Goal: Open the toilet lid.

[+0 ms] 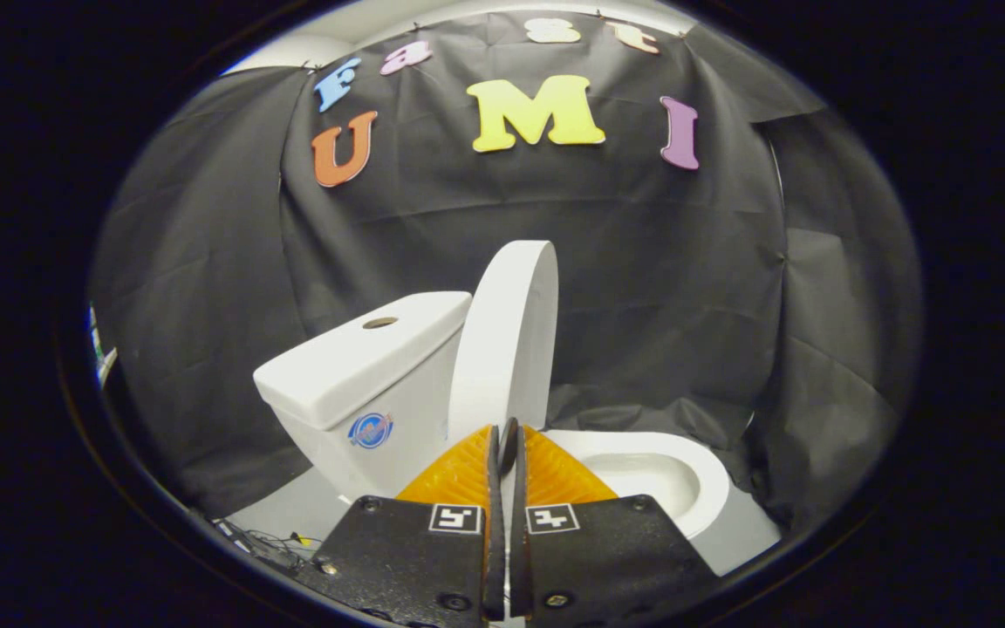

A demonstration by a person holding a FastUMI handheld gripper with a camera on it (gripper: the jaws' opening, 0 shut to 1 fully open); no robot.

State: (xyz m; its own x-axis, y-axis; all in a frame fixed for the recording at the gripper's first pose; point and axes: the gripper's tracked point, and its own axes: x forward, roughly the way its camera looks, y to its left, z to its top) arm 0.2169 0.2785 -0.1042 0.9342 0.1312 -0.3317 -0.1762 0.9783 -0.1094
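Observation:
The white toilet lid stands raised and almost upright, next to the tank on its left. To the lid's right lies the uncovered bowl. My gripper is low in front of the lid, and its fingertips reach the lid's lower edge. The two fingers are pressed close, with only a thin slit between them. I cannot tell whether anything is caught in that slit. The fingers hide the lid's lowest part.
Black cloth walls close in behind the toilet and on both sides. The tank top has a round hole and a blue sticker on its front. Cables lie on the pale floor to the left of the gripper body.

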